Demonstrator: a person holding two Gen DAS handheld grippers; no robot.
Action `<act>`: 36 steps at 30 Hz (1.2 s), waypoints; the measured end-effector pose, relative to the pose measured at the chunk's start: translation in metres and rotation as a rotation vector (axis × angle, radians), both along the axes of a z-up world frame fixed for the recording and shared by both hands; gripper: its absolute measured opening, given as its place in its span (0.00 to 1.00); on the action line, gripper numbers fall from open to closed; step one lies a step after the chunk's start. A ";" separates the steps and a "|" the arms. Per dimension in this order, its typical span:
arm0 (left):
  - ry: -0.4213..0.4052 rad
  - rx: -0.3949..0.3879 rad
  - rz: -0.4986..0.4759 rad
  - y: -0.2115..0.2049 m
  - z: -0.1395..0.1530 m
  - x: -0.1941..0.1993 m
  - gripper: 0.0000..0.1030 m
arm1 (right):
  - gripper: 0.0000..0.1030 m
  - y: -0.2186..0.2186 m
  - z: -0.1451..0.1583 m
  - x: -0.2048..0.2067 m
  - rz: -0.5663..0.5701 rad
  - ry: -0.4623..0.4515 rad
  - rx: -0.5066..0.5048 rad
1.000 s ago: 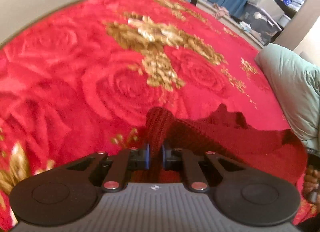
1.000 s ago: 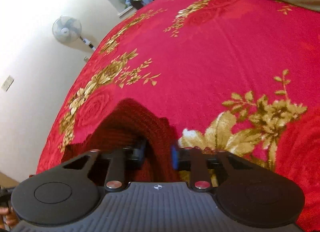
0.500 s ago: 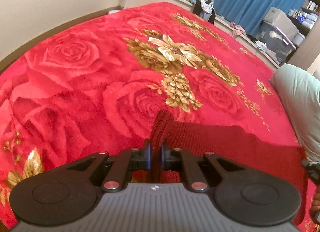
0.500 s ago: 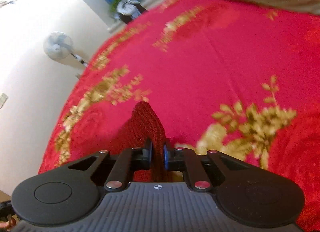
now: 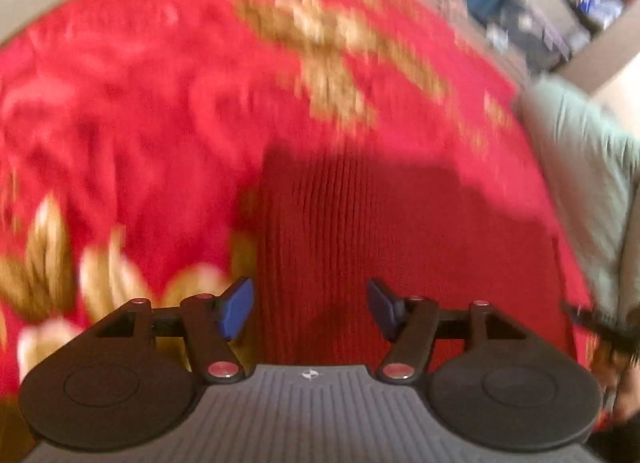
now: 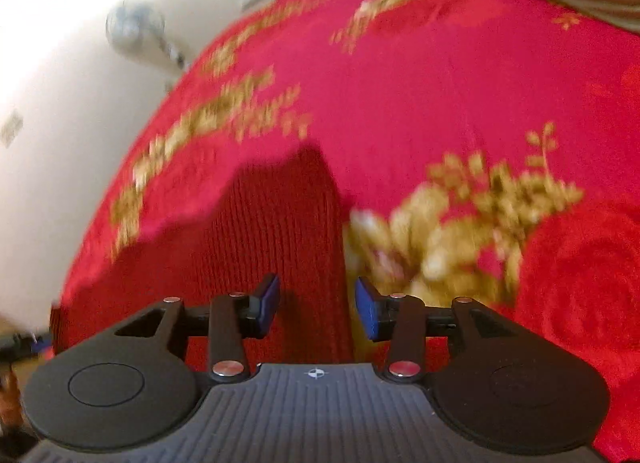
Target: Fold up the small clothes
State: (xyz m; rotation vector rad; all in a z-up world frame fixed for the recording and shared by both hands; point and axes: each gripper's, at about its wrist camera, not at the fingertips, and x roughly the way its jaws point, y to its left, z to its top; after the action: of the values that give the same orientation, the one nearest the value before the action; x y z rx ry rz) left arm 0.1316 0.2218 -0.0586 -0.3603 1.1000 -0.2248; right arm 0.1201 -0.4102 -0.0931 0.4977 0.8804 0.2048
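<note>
A dark red knitted garment (image 5: 352, 231) lies flat on the red rose-patterned blanket (image 5: 140, 103). In the left wrist view my left gripper (image 5: 310, 309) hovers over the garment's left edge; its jaws are opening, and the blue pads (image 5: 238, 307) stand apart without pressing the knit. The right wrist view shows the same garment (image 6: 276, 231), with my right gripper (image 6: 316, 311) above its right edge. Those jaws are opening too, and the cloth lies below them, free of the pads (image 6: 366, 313). Both views are blurred.
A pale green pillow (image 5: 588, 183) lies at the blanket's right side. Blue curtains and storage boxes (image 5: 552, 23) stand beyond the bed. A standing fan (image 6: 136, 27) is by the white wall. The blanket (image 6: 480, 83) spreads wide ahead of the garment.
Both grippers were shut on a raised fold of the garment; now both stand apart and the garment has dropped flat onto the blanket. Both cameras have tipped and shifted a little.
</note>
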 end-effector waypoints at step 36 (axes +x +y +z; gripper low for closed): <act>-0.137 -0.066 0.270 -0.120 -0.014 -0.196 0.65 | 0.41 0.060 0.062 -0.090 -0.036 -0.243 -0.365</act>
State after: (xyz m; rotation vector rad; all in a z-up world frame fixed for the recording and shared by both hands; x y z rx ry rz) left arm -0.0643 0.1018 -0.0726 -0.5393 0.8994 -0.0451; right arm 0.0301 -0.3504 -0.0313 0.1436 0.6510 0.0662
